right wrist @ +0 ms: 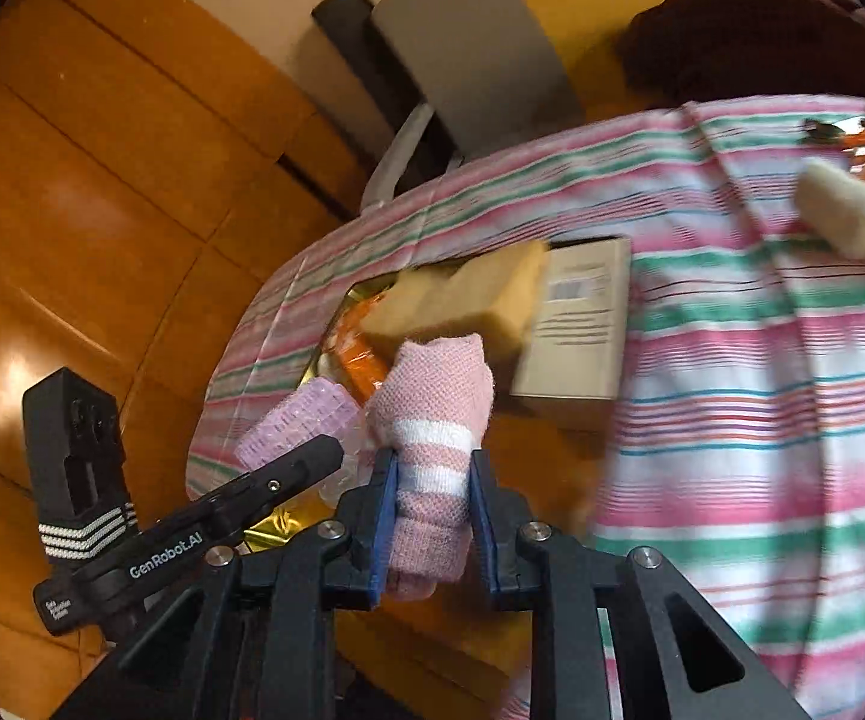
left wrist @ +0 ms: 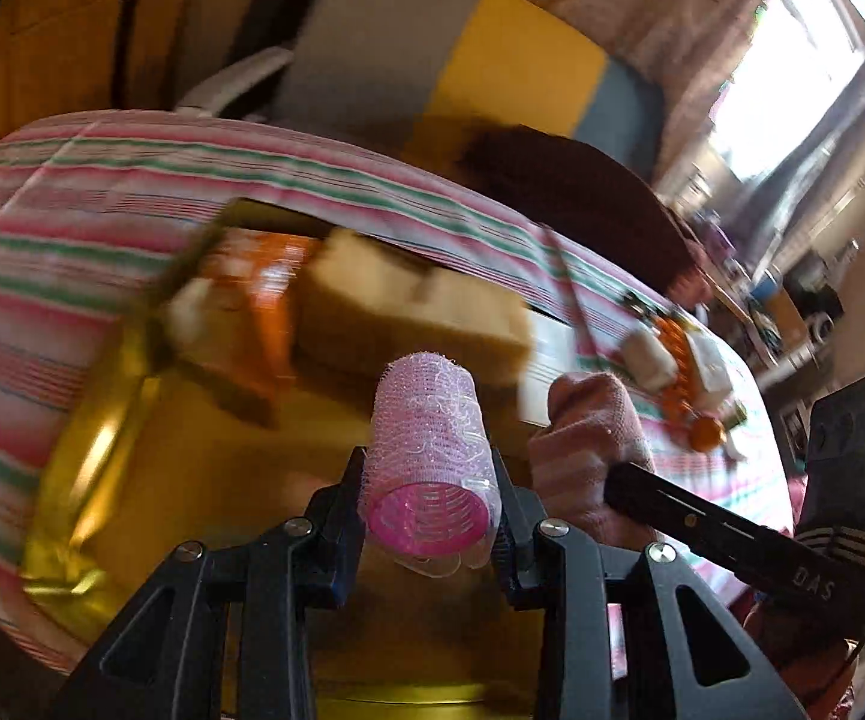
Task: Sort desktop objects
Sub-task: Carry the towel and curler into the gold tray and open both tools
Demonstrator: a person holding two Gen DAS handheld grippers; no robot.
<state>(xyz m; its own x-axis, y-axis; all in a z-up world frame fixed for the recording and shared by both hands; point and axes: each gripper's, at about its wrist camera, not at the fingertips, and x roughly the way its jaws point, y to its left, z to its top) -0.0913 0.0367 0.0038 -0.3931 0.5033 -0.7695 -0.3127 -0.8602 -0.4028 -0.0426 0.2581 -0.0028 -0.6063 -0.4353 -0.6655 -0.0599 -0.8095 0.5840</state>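
Note:
My left gripper (left wrist: 429, 480) is shut on a pink mesh hair roller (left wrist: 426, 450), held just above a gold tray (left wrist: 90, 456). My right gripper (right wrist: 432, 480) is shut on a rolled pink sock with white stripes (right wrist: 435, 420), right beside the roller (right wrist: 300, 420). The sock (left wrist: 588, 432) also shows in the left wrist view, to the right of the roller. In the tray lie a yellow sponge (left wrist: 408, 306) (right wrist: 468, 294) and an orange packet (left wrist: 264, 282). Both views are blurred.
A pink, green and white striped cloth (right wrist: 762, 420) covers the table. A white box (right wrist: 582, 324) lies by the tray. A white roll (right wrist: 840, 210) and orange beads (left wrist: 678, 384) sit farther right. Wooden floor (right wrist: 72, 210) and a chair (right wrist: 468, 42) lie beyond the table edge.

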